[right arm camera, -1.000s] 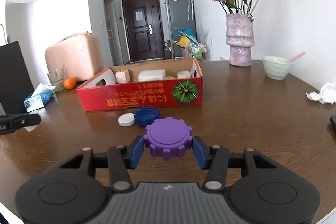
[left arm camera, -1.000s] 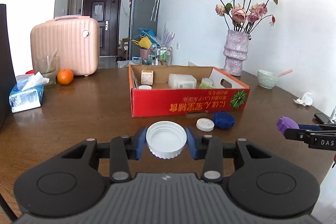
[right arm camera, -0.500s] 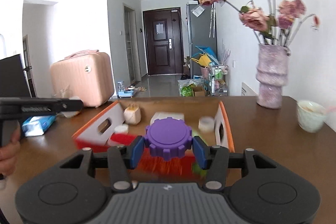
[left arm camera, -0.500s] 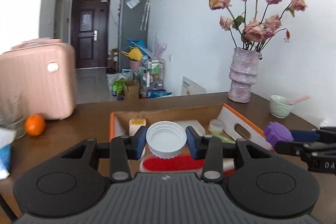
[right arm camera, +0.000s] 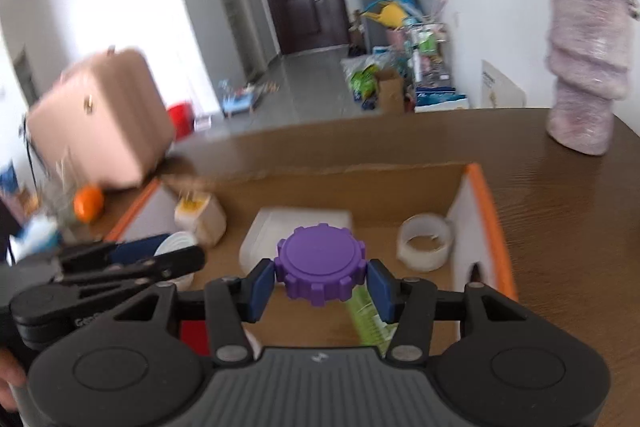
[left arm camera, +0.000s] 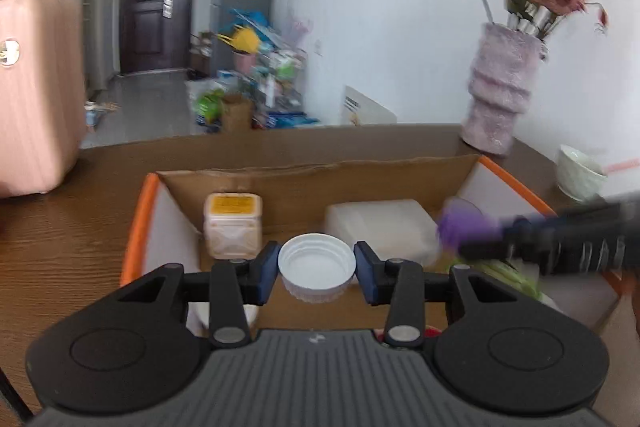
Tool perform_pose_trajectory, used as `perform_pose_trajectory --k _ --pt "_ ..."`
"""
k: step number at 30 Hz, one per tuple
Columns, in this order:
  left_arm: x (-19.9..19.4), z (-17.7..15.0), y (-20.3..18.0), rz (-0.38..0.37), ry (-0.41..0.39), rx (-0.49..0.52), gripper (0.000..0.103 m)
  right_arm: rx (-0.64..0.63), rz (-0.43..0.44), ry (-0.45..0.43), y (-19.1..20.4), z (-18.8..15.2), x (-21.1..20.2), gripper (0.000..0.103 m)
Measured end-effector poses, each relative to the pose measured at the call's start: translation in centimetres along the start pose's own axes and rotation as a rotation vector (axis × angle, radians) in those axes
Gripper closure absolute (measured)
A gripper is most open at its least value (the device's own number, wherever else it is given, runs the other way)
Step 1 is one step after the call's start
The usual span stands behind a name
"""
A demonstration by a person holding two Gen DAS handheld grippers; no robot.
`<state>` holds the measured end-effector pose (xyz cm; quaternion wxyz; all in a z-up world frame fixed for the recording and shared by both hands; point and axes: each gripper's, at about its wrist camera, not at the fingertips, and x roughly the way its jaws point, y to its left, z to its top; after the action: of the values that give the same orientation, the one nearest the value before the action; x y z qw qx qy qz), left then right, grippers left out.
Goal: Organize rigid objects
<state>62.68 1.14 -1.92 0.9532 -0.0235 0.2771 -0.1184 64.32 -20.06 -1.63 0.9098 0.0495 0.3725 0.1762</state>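
While both views look down into the cardboard box (left arm camera: 308, 183), the left tool (left arm camera: 317, 270) has its blue pads pressed on the two sides of a white cap (left arm camera: 317, 267), open side up, so the tool is narrowed to the cap's width and holds it above the box floor. In the right wrist view the right tool (right arm camera: 321, 283) is closed to a similar width around a purple cap (right arm camera: 321, 263) with a toothed edge, flat top up, one blue pad at its 9 o'clock side and one at its 3 o'clock side. It too hangs over the inside of the box.

Just past the purple cap lies a white rectangular container (right arm camera: 298, 229), and under the cap toward 5 o'clock a green packet (right arm camera: 370, 319) lies on the box floor. At 2 o'clock from the cap a roll of clear tape (right arm camera: 425, 241) sits near the box's right wall. At 10 o'clock a small cream jar (right arm camera: 201, 215) with a yellow label stands by the left wall; in the left wrist view the same jar (left arm camera: 233, 225) is at 11 o'clock from the white cap. The left tool shows in the right view at 9 o'clock, blurred, and the right tool shows blurred in the left view at 3 o'clock.

Beyond the box the brown wooden surface (right arm camera: 580, 211) carries a pale purple vase (right arm camera: 586, 75) with dried roses at 1 o'clock, a light green bowl (left arm camera: 580, 173), a pink suitcase (right arm camera: 100, 119) at 10 o'clock and an orange (right arm camera: 88, 203) beside it.
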Motion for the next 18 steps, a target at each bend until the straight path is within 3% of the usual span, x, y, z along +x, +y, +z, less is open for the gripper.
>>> perform_pose_trajectory --k 1,4,9,13,18 --pt "-0.1 0.0 0.3 0.003 -0.011 -0.017 0.044 -0.012 0.004 0.013 0.5 -0.5 0.6 0.052" --pt "0.0 0.0 0.8 -0.013 0.012 -0.056 0.031 -0.060 -0.028 0.027 2.0 -2.0 2.0 0.045" --pt "-0.2 0.0 1.2 -0.027 0.022 -0.071 0.017 -0.071 -0.083 -0.030 2.7 -2.6 1.5 0.039" --pt "-0.8 0.2 1.2 -0.023 0.003 -0.093 0.011 -0.047 -0.096 -0.161 2.3 -3.5 -1.6 0.025" --pt "-3.9 1.1 0.2 -0.001 -0.092 -0.048 0.004 0.079 -0.092 -0.288 1.5 -6.3 -4.8 0.024"
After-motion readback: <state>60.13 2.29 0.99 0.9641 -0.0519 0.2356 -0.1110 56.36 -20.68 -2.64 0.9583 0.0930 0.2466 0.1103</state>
